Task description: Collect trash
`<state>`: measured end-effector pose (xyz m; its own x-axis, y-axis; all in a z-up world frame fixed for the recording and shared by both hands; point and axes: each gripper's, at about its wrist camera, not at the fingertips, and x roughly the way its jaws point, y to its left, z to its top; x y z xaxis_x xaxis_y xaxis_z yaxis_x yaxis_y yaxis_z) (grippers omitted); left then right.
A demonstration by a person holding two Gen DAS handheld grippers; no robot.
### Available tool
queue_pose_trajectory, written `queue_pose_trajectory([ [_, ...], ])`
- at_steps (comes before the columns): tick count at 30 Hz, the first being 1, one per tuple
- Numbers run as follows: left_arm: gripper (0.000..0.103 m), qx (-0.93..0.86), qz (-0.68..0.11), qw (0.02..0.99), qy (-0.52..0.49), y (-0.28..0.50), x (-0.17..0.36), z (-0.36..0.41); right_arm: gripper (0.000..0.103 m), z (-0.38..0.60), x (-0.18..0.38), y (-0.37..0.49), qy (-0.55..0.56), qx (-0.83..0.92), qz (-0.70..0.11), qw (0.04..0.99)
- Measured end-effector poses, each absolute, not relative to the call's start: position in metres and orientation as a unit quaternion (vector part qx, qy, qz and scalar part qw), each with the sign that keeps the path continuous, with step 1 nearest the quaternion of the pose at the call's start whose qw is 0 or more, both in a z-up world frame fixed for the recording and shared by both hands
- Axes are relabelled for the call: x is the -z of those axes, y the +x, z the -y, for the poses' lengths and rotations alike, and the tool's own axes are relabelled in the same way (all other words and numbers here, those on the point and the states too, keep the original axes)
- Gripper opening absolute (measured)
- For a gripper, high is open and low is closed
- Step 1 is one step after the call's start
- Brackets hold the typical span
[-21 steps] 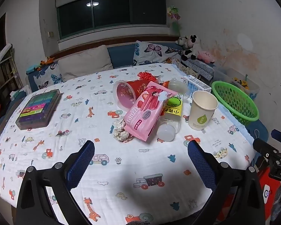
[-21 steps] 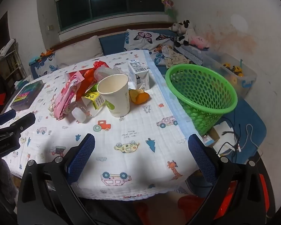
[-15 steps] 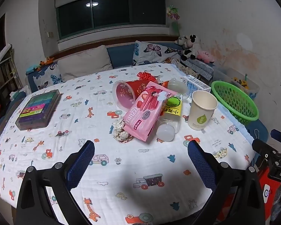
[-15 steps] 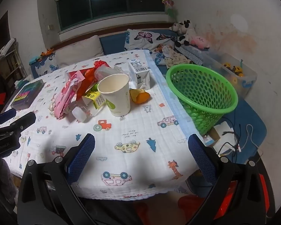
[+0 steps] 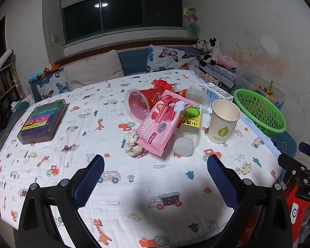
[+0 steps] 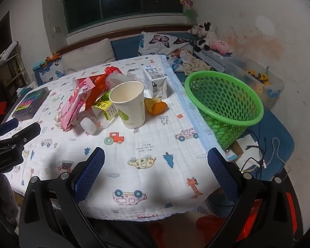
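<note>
— Cartoon cars and giraffes cover the white cloth on the table, and the trash sits in one heap at about one o'clock from the left gripper. Did anything change in the last moment?

— Almost nothing, I think. The heap lies exactly as before: the pink snack wrapper on top, the crumpled paper ball touching its near corner, the clear bottle with yellow label on its side just to the right, and the paper cup upright beside that. Behind them the red cup lies tipped over.

— And the tongs?

— Both are spread wide and empty. The left one hangs over bare cloth, well apart from the heap. The right gripper is the same; from it the paper cup is at eleven o'clock and the green basket at one o'clock, off the table edge. The milk carton and an orange scrap are behind the cup.

— So what does that mean for the job?

— In my judgement collecting has not yet begun. Nothing is held, the basket looks empty, and the view only drifted very slightly. The first reach is yet to come.
</note>
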<state>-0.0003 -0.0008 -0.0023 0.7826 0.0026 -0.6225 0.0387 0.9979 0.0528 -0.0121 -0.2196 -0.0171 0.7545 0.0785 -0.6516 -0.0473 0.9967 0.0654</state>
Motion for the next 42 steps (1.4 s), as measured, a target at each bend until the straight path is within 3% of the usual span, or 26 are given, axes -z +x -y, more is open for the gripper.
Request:
queue_pose_trajectory([
  [42, 0.097, 0.016, -0.343, 0.938, 0.038, 0.023, 0.008, 0.003, 0.099, 0.217, 0.025, 0.007, 0.018, -0.043, -0.363, 0.931],
])
